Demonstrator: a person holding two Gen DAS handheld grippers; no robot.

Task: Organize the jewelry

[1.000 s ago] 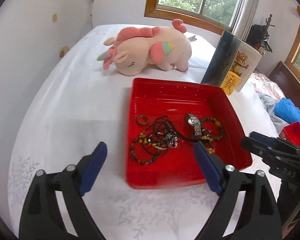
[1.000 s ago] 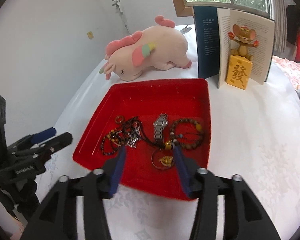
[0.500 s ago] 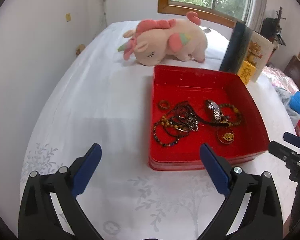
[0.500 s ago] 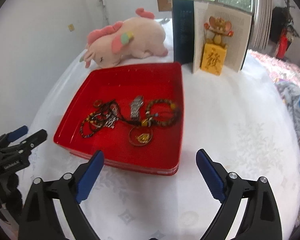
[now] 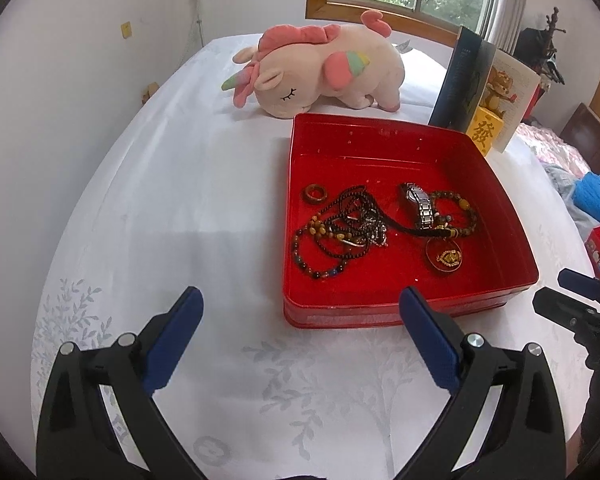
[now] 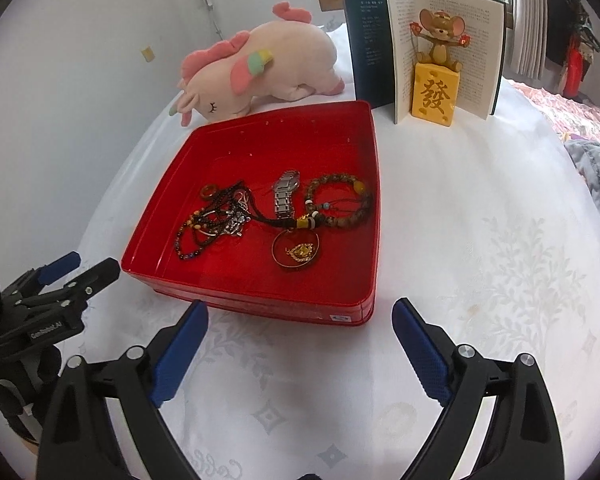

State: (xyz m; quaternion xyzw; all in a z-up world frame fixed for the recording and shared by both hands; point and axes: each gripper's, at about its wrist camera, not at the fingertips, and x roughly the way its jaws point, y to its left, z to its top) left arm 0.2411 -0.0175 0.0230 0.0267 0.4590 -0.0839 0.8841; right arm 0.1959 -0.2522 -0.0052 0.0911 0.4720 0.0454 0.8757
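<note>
**Both claws held spread in front of the red tray**

The left gripper (image 5: 300, 320) is held above the white tablecloth (image 5: 180, 200), just short of the near wall of the red tray (image 5: 380, 312). Its blue-padded fingers (image 5: 176, 332) are spread wide, and nothing is held between them. The right gripper (image 6: 300, 324) is likewise spread wide and empty, and is placed before the tray's near edge (image 6: 260, 300).

All the jewelry is seen inside the tray. A small brown ring (image 5: 314, 193) lies toward the left side. Beside it, a tangle of dark bead necklaces (image 5: 340, 232) is heaped. A metal watch (image 5: 419, 204) lies near the middle, with a beaded bracelet (image 5: 466, 212) just to its right. A round gold pendant (image 5: 444, 255) rests nearer the front, joined to a dark cord that runs back into the tangle.

Behind the tray, a pink plush unicorn (image 5: 324, 68) is laid on its side. An open book (image 6: 440, 48) is stood upright to the right, with a mouse figurine on a yellow block (image 6: 436, 80) set in front of it.
</note>
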